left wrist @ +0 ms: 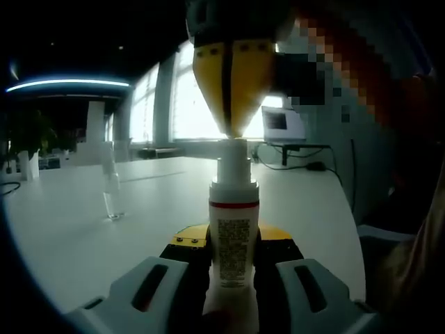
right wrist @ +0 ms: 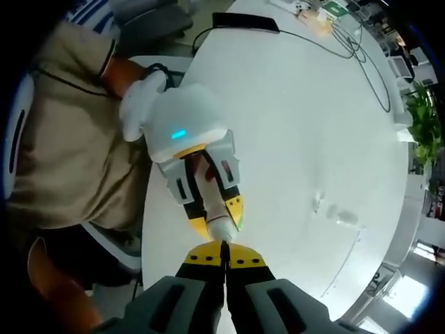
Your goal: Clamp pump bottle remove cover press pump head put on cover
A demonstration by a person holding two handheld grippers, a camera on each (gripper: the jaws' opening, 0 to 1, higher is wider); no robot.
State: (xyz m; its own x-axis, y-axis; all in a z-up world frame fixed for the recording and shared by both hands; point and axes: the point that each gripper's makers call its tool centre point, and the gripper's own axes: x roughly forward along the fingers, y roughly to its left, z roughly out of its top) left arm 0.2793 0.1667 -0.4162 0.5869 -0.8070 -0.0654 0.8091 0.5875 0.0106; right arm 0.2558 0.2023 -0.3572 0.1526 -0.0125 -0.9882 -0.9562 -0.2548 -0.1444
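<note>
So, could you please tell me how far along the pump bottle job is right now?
Done: the left gripper clamps the pump bottle, and the clear cover stands apart on the table. In hand: the shut right gripper presses the pump head. Left: put the cover back on.

Your pump bottle (left wrist: 234,229) is white with a red band above a black-printed label. Both grippers have yellow tips with a black seam: the right gripper (left wrist: 233,125) and the left gripper (right wrist: 215,219), whose white housing shows a cyan light. The table (left wrist: 83,223) is white; the cover (left wrist: 110,189) on it is clear.
</note>
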